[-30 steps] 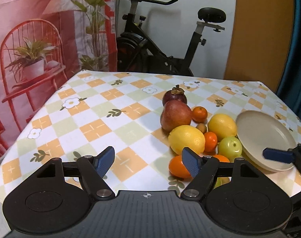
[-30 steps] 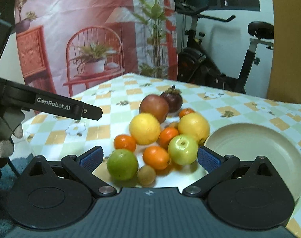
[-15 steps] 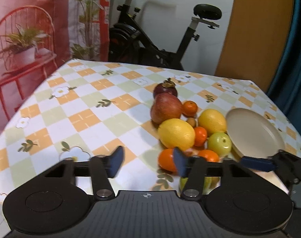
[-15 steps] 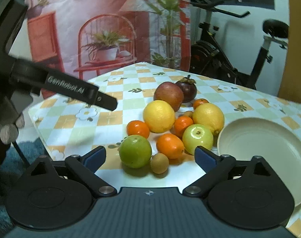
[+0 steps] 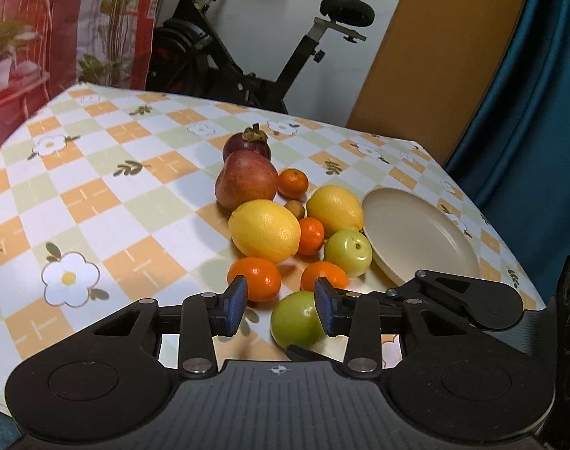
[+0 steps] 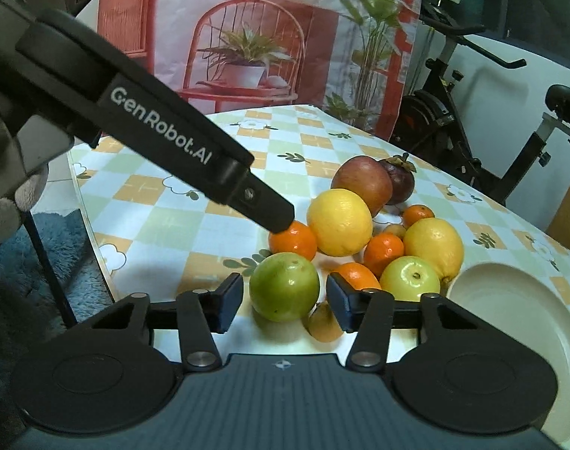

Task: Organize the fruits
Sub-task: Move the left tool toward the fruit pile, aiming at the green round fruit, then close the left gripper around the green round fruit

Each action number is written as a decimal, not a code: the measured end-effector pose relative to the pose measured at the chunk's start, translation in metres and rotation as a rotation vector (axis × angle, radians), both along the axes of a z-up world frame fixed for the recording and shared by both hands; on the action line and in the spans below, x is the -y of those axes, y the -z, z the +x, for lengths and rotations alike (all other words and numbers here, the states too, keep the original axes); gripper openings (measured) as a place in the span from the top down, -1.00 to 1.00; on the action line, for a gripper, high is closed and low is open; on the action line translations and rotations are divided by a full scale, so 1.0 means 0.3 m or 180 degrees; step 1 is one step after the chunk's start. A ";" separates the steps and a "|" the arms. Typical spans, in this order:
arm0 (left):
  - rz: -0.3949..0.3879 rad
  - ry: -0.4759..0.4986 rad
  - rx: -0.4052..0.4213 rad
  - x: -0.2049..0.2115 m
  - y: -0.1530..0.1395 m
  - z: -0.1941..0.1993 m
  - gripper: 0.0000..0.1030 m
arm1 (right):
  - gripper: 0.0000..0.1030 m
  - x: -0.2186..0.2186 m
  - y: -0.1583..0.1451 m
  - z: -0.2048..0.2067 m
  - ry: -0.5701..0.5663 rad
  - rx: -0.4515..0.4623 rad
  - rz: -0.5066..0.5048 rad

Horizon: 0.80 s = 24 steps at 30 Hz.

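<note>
A pile of fruit lies on the checked tablecloth point(image 5: 97, 195): two lemons point(image 5: 264, 230), a red apple point(image 5: 246, 180), a mangosteen point(image 5: 247, 144), several mandarins, two green fruits and a small brown fruit. A beige plate point(image 5: 420, 238) lies right of the pile. My left gripper point(image 5: 279, 303) is open, its tips by the near mandarin point(image 5: 255, 279). My right gripper point(image 6: 285, 302) is open, its jaws on either side of the big green fruit point(image 6: 284, 287), with gaps on both sides. One left finger point(image 6: 262, 206) reaches over the mandarin point(image 6: 294, 240).
An exercise bike point(image 5: 247, 48) stands behind the table by an orange wall panel. A printed backdrop point(image 6: 247, 37) hangs at the far left. A blue curtain point(image 5: 528, 93) is on the right. A grey rug point(image 6: 30, 255) lies below the table's left edge.
Both grippers have moved forward to the near fruits and narrowed. The right jaws now flank the big green fruit; the left tips have reached the near mandarin.
</note>
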<state>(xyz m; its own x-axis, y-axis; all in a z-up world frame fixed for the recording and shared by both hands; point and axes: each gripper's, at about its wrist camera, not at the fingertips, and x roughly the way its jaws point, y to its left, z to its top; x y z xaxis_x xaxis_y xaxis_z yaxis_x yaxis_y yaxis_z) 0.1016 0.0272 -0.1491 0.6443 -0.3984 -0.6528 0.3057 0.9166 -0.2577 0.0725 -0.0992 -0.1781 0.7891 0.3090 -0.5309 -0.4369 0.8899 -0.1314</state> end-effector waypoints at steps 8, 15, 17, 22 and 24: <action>-0.0022 0.0099 -0.0122 0.014 0.022 0.004 0.19 | 0.04 -0.011 0.007 0.018 -0.0079 0.0023 0.0006; 0.0007 0.0155 -0.0191 0.032 0.046 0.011 0.19 | 0.04 -0.014 0.004 0.026 -0.0129 0.0048 0.0048; 0.0016 0.0137 -0.0211 0.032 0.050 0.012 0.20 | 0.04 -0.015 0.003 0.029 -0.0151 0.0055 0.0074; -0.0102 0.0038 -0.0286 0.001 0.062 0.023 0.24 | 0.01 -0.024 0.002 0.032 -0.0218 0.0088 0.0083; -0.0125 -0.0003 -0.0282 -0.009 0.061 0.024 0.23 | 0.01 -0.031 0.005 0.032 -0.0232 0.0110 0.0037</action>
<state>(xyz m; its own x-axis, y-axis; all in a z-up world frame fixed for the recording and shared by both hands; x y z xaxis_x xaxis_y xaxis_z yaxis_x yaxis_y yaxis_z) 0.1089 0.0301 -0.1674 0.5850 -0.4243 -0.6912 0.2794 0.9055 -0.3194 0.0820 -0.0901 -0.1796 0.7820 0.3723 -0.4998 -0.4959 0.8574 -0.1373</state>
